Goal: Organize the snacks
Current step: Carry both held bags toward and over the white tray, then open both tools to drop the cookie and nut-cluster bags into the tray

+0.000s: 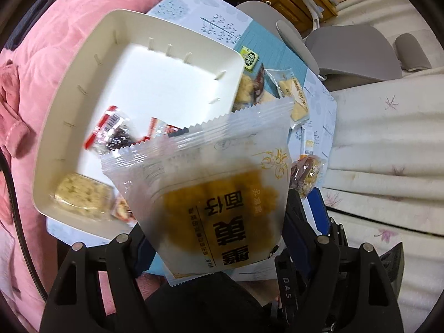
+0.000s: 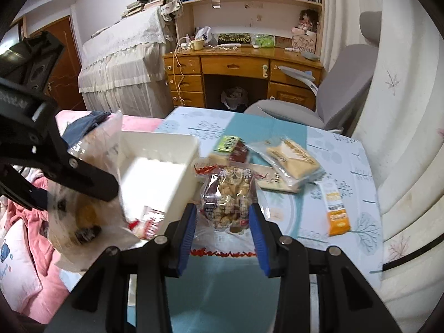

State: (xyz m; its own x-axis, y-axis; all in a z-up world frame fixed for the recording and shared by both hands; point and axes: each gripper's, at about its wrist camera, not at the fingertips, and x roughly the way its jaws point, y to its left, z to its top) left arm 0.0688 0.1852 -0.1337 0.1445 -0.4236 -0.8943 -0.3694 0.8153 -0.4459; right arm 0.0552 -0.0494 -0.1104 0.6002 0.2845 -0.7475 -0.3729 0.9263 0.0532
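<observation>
The left gripper [image 1: 222, 238] is held tilted downward beside the white bin [image 1: 83, 63], jaws clamped wide on a frosted snack packet [image 1: 211, 183]. The right gripper [image 2: 223, 227] is clamped on a nut snack bag [image 2: 226, 197] just right of the bin.

Loose snack packets [image 2: 288, 163] lie on the table [image 2: 352, 172] right of the bin [image 2: 158, 163].

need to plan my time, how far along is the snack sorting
Partway. A few packets already lie in the white bin. Each gripper holds one: left gripper a frosted packet, right gripper a nut packet. Several snacks, like the orange stick, remain on the table.
</observation>
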